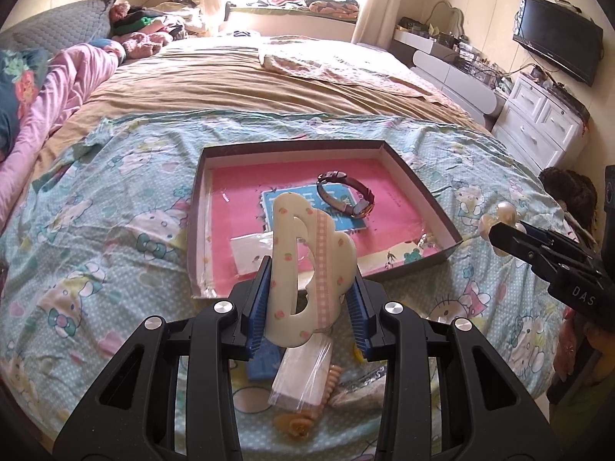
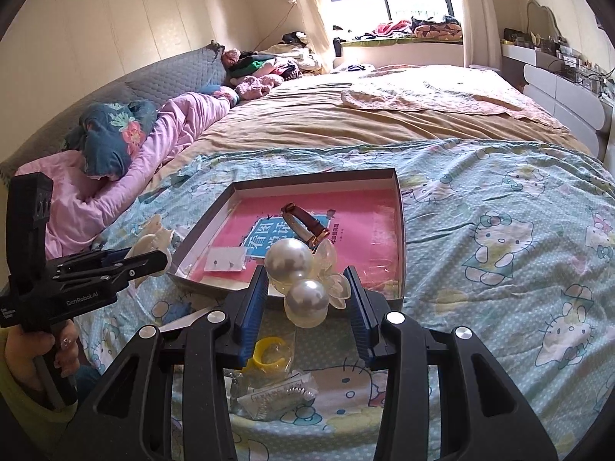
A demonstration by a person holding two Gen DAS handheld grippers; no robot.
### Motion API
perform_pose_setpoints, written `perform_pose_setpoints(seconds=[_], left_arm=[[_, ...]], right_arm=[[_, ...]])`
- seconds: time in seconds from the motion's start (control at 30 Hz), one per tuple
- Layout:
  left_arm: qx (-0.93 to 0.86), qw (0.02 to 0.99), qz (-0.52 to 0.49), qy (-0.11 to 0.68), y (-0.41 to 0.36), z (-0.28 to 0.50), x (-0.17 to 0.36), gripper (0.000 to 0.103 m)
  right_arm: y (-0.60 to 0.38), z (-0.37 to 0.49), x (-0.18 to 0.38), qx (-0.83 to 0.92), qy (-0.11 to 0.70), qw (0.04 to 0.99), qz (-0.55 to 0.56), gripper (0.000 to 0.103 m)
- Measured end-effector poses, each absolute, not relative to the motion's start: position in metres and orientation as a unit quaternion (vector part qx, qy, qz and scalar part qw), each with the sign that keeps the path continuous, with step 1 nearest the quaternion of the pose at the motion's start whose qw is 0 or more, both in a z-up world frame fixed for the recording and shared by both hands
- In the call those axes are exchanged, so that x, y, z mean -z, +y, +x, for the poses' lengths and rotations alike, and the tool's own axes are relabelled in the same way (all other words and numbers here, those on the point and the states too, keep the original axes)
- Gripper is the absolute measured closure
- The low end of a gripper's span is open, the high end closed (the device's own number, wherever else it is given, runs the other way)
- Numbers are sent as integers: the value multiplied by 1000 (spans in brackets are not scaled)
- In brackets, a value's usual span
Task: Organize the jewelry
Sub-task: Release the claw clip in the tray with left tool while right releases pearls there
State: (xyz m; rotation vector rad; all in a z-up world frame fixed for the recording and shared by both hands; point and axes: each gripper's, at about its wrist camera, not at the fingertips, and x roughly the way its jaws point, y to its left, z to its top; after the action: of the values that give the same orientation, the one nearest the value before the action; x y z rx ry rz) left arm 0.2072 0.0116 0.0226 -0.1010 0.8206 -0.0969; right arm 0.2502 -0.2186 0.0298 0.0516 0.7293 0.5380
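My left gripper (image 1: 311, 299) is shut on a cream cloud-shaped hair clip (image 1: 307, 269) with a pink stripe, held upright just before the near edge of a dark shallow box (image 1: 419, 188). My right gripper (image 2: 307, 299) is shut on a pearl hair clip (image 2: 303, 280) with two large pearls and clear petals, held over the box's near edge (image 2: 401, 230). Inside the box a brown-strap watch (image 1: 348, 194) lies on a pink and blue booklet (image 1: 238, 207), beside a small bag with earrings (image 2: 225, 263). In the left wrist view the right gripper (image 1: 499, 230) shows at right with the pearls.
Loose packets lie on the Hello Kitty sheet (image 1: 96, 230) below the grippers: a yellow ring in a bag (image 2: 269, 353), an orange claw clip (image 1: 303, 415), clear bags (image 2: 276, 395). Pink quilt and pillows (image 2: 115, 176) lie at left. White drawers (image 1: 538, 123) stand at right.
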Motion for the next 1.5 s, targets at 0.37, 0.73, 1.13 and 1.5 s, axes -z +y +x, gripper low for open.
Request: perform_pose_setpoints(seconds=[0.37, 0.73, 1.13, 1.5], left_arm=[[61, 909, -50, 409, 2, 240, -17, 75], [60, 902, -50, 424, -5, 264, -2, 75], [76, 886, -69, 452, 6, 283, 34, 75], [98, 880, -67, 459, 0, 290, 47, 74]], right_arm=[[-209, 277, -31, -252, 348, 903, 17, 64], [-206, 292, -13, -236, 362, 902, 14, 64], [-205, 302, 15, -224, 388, 894, 10, 64], [-204, 313, 32, -219, 404, 888, 7, 64]])
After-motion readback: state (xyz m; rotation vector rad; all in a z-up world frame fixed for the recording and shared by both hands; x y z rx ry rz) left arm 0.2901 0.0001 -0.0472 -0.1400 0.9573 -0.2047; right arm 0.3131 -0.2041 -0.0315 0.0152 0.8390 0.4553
